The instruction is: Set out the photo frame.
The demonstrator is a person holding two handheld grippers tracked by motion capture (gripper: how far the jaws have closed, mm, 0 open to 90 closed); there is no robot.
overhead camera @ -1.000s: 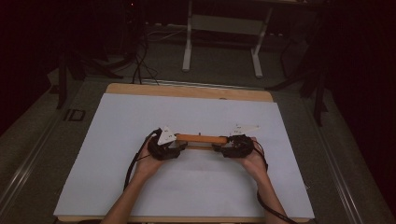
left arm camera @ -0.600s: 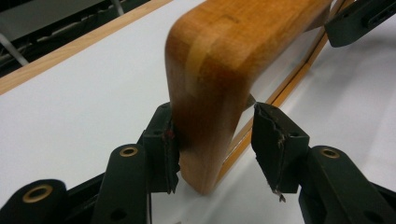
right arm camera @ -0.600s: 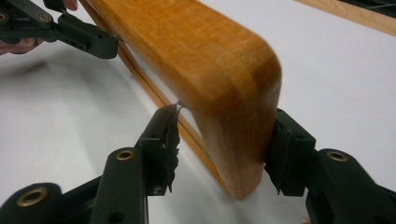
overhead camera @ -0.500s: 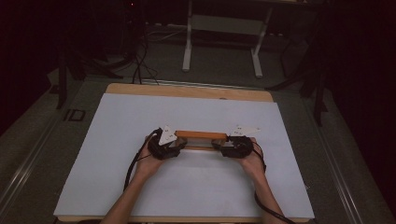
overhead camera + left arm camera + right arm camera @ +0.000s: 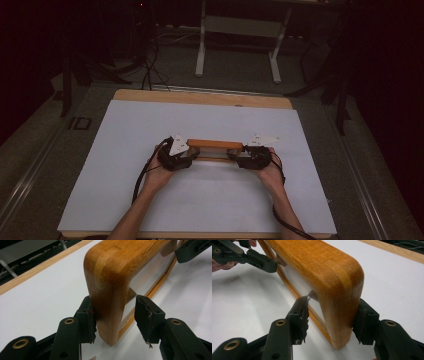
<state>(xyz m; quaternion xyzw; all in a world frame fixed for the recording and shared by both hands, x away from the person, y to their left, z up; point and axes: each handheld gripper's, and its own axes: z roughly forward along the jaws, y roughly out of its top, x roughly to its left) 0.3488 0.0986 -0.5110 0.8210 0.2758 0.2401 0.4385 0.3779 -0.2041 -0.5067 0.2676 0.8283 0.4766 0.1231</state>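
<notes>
One wooden tray (image 5: 215,145) with rounded, honey-coloured handles lies mid-desk (image 5: 125,130), between two grippers. The left gripper (image 5: 115,317) has jaws apart around one handle post, recently closing; the right gripper (image 5: 332,320) likewise.

The left claw (image 5: 113,320) straddles the upright end post of a wooden frame (image 5: 110,285) standing on the white worktop (image 5: 37,302). Its left pad touches the post; the right pad stands apart from it. The other claw (image 5: 192,250) holds the frame's far end.
</notes>
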